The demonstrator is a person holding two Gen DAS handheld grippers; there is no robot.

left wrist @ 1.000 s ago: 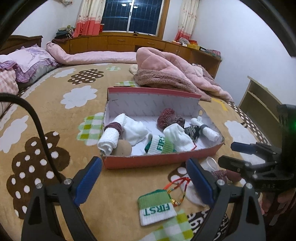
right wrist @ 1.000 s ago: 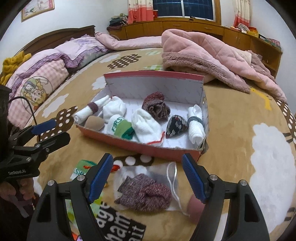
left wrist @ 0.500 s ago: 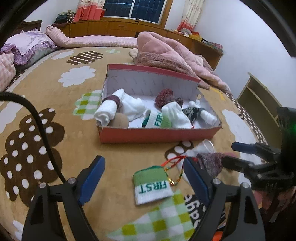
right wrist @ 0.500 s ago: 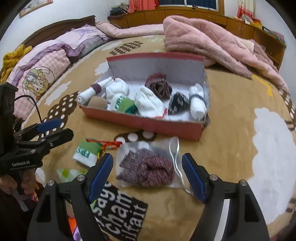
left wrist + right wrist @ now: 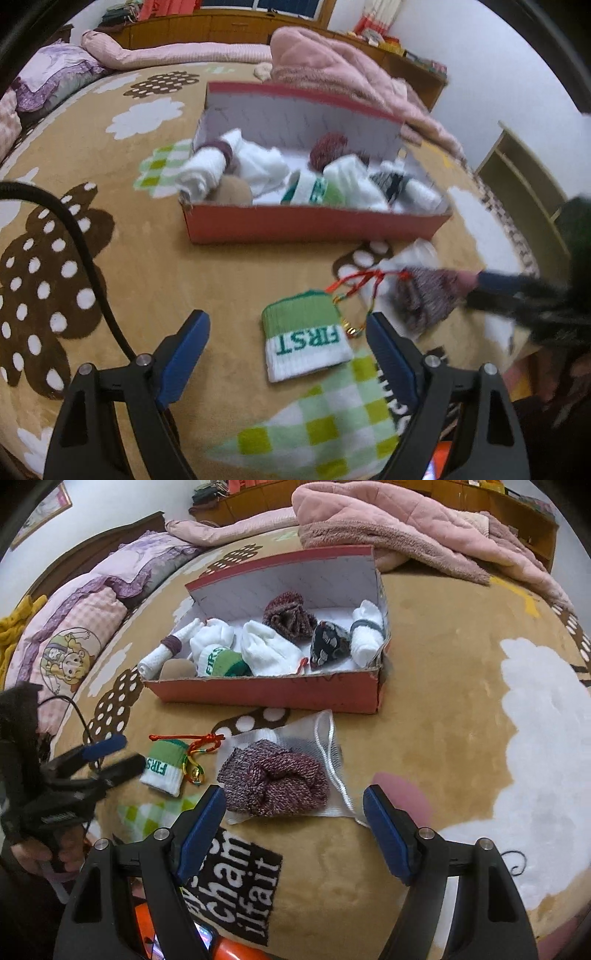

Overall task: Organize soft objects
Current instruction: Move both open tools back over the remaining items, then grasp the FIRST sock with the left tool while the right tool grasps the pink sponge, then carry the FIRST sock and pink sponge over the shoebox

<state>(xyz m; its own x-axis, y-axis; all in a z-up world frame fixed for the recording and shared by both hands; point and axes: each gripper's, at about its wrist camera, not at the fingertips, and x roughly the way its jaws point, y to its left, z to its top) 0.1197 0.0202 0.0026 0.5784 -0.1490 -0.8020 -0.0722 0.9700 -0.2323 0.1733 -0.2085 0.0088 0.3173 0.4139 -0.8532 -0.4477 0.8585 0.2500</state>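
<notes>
Both grippers are hovering low over the bed, fingers spread apart and nothing between them. The left gripper point(image 5: 288, 354) has just closed its fingers in a touch, and it's lined up on the green and white sock point(image 5: 306, 338) lying flat on the blanket point(image 5: 155, 280). The right gripper point(image 5: 293, 821) is over the maroon knit sock point(image 5: 275, 779) sitting on a mesh pouch point(image 5: 317, 734). A red cord point(image 5: 192, 738) lies between the two. Further back is the red box point(image 5: 273, 696), already holding a bunch of rolled socks. Looks like the reach-in step; next up is dropping down, pinching each sock, and carrying it to the box.
</notes>
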